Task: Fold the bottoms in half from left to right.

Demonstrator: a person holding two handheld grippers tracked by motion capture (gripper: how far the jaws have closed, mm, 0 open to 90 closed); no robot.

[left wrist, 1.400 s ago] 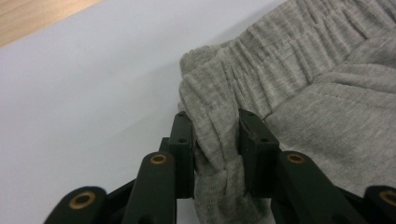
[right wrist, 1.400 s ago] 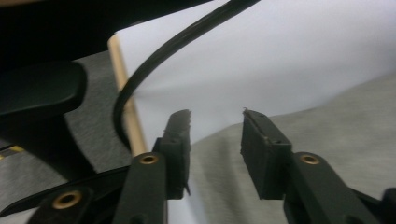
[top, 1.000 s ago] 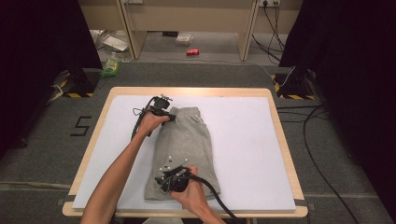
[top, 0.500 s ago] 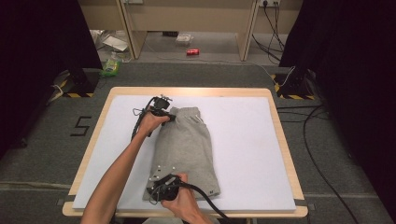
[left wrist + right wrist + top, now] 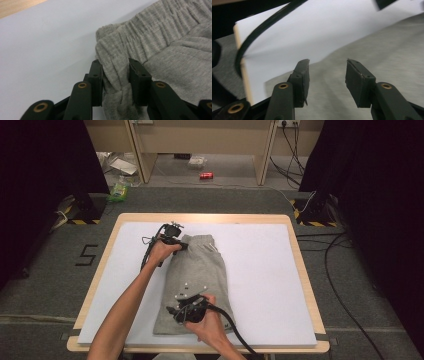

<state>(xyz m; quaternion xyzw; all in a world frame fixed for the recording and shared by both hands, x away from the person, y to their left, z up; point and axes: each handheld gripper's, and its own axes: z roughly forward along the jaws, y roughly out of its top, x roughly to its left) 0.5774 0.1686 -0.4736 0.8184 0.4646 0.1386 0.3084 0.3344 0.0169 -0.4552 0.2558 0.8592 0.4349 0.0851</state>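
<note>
Two tongs: both mine, one at each end of the grey shorts.
Left tongs: clamped on a bunched fold at the corner of the elastic waistband; cloth fills the gap between the pads.
Right tongs: jaws have just been opening; they stand apart over the near hem of the shorts with nothing between them, cloth flat beneath.
Shorts: folded lengthwise on the white sheet, running from my left tongs down to my right tongs.
Edges by left tongs: bare white sheet lies just outside the waistband corner; the tabletop's wooden rim shows beyond it, well apart.
Edges by right tongs: the shorts' side edge runs just ahead of the jaws; past it white sheet, then the tabletop's rim near.
Open room: a broad bare stretch of sheet on the far side of the shorts from my left tongs.
Cable: my own black lead arcs across ahead of the right tongs.
</note>
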